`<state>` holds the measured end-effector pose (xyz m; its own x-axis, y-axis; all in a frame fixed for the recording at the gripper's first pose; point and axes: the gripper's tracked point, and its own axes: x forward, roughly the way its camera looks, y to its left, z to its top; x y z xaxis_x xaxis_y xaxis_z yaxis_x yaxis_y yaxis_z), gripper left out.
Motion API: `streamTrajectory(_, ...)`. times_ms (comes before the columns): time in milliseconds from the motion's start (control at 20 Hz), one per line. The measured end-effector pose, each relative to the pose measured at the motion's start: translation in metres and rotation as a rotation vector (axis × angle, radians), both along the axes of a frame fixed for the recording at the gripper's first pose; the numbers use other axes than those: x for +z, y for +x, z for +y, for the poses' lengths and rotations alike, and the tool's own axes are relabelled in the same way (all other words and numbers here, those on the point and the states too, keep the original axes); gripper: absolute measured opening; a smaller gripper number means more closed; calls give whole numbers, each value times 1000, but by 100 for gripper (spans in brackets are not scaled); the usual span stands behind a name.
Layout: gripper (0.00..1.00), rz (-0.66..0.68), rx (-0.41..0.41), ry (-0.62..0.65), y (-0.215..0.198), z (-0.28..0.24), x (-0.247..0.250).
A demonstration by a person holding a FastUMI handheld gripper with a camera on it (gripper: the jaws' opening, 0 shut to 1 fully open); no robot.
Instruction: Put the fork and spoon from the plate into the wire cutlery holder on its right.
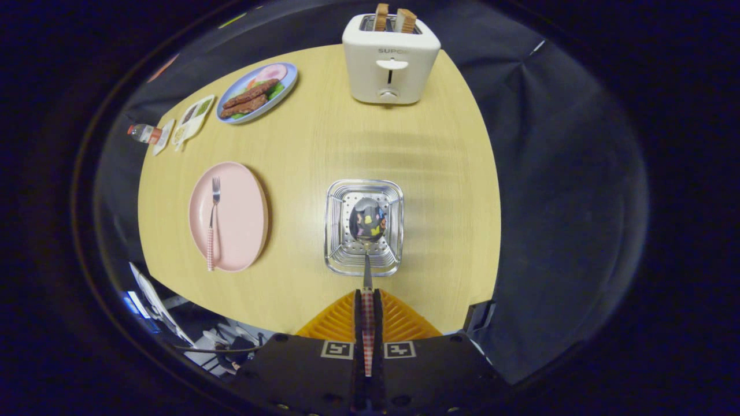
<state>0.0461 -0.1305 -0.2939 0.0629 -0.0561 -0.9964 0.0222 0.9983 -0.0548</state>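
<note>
My gripper (368, 296) is shut on the checked handle of the spoon (367, 222), both fingers pressing on it. The spoon points straight ahead, and its shiny bowl hangs over the open top of the wire cutlery holder (336, 242), which I look down into from above. To the left of the holder lies the pink plate (240, 216) on the wooden table. The fork (213, 222), with a matching checked handle, rests on the plate, tines pointing away from me.
A white toaster (390, 60) with two bread slices stands at the table's far side. A blue plate of food (257, 92) and a small sauce tray (193, 118) sit at the far left. The table's near edge runs just behind the holder.
</note>
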Motion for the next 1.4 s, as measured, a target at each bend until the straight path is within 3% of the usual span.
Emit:
streamTrajectory(350,4,70,64,8,13,0,-4)
streamTrajectory(600,7,90,53,24,20,4,-11)
streamTrajectory(850,11,78,46,11,26,4,-11)
streamTrajectory(1100,12,-34,61,21,42,21,5)
streamTrajectory(1400,49,-178,84,43,59,69,27)
